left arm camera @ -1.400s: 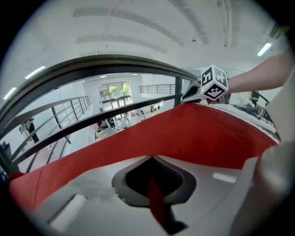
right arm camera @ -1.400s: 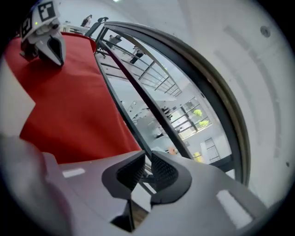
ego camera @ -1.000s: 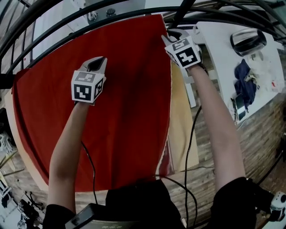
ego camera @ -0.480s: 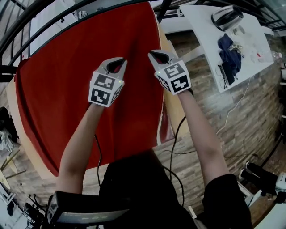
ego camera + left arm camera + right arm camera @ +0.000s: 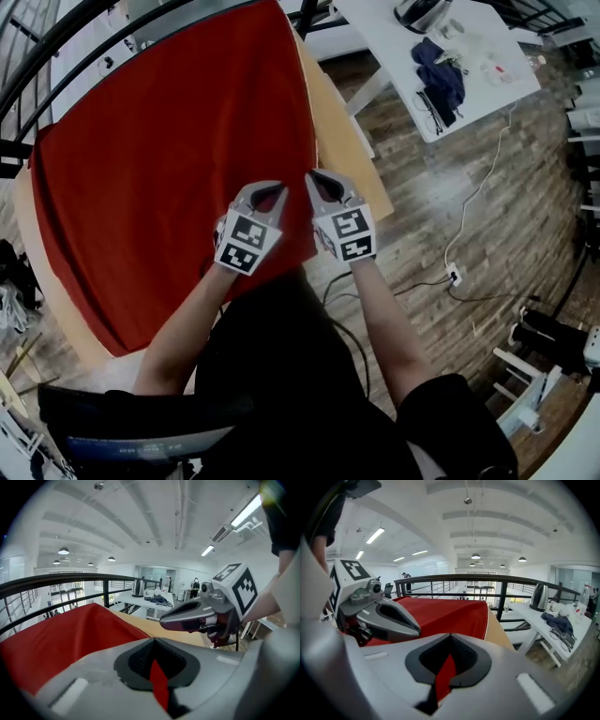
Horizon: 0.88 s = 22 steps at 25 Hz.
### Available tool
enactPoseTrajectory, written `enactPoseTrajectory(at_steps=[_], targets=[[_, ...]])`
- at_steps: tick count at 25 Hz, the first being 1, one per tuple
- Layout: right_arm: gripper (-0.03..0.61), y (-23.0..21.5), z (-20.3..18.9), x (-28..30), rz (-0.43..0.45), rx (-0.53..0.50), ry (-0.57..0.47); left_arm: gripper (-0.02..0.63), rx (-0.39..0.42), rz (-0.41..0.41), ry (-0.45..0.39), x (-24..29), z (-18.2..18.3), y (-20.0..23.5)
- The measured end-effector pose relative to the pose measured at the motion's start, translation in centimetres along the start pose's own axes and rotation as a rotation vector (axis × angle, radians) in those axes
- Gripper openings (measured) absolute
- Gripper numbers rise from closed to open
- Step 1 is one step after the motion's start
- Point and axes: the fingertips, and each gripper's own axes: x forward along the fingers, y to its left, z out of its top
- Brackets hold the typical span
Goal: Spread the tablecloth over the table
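Note:
The red tablecloth [image 5: 169,159] lies over most of the wooden table [image 5: 342,141]. My two grippers are side by side at the cloth's near right corner. The left gripper [image 5: 270,190] is shut, and a strip of red cloth [image 5: 158,681] is pinched between its jaws. The right gripper [image 5: 319,180] is also shut, with red cloth [image 5: 443,677] caught in its jaws. In the left gripper view the right gripper [image 5: 187,618] shows just beyond mine. The right gripper view has the left gripper [image 5: 389,618] close on its left.
A strip of bare wood runs along the cloth's right side. A black railing [image 5: 94,37] curves round the far side. A white table [image 5: 487,84] holding a kettle [image 5: 420,11] and dark clothing stands at the upper right. Cables [image 5: 473,202] trail over the plank floor.
Both grippers have come back from the far part of the table to its near edge and drawn close together. The right one has left the cloth's far right corner.

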Motion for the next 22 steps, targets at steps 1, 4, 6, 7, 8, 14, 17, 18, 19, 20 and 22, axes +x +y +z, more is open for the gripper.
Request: enactPoseTrajectory(at_steps=[1,4,6,7,8,14,17,18,19,20,22], targets=[[0.009,0.6,-0.8,-1.1,-0.017,0.01,-0.002,0.006,0.003,0.0,-0.002,-0.6,-0.4,-1.1],[0.011,2.2,-4.0,-4.1,-0.072,0.031,0.01,0.006,0.027,0.011,-0.016,-2.2,-1.2,-3.8],[0.009,3.2,-6.7,-5.8,-0.112,0.06,0.037,0.006,0.043,0.021,-0.017,-3.0,-2.3,-5.4],[0.011,3.7,-8.2,-6.5,-0.129,0.078,0.053,0.006,0.042,0.031,-0.014,-3.2,-3.0,-6.1],[0.011,4.2,-9.6,-7.0,-0.144,0.095,0.068,0.006,0.039,0.041,-0.012,-3.4,-3.7,-6.7],[0.12,5.4,-15.2,-7.4,-0.196,0.163,0.147,0.006,0.064,0.03,0.007,-3.2,-5.4,-9.5],[0.141,4.9,-17.3,-6.5,-0.24,0.195,0.188,0.006,0.065,0.027,0.026,-3.5,-6.2,-10.1],[0.133,4.7,-17.7,-6.3,-0.248,0.207,0.195,0.006,0.059,0.029,0.037,-3.5,-6.7,-10.3],[0.112,4.5,-18.0,-6.3,-0.25,0.215,0.195,0.006,0.055,0.031,0.046,-3.5,-7.1,-10.6],[0.116,4.3,-18.1,-6.3,-0.248,0.218,0.193,0.006,0.056,0.032,0.052,-3.5,-7.4,-10.7],[0.021,3.7,-18.0,-6.7,-0.244,0.216,0.191,0.006,0.07,0.036,0.059,-3.4,-7.3,-10.8]])
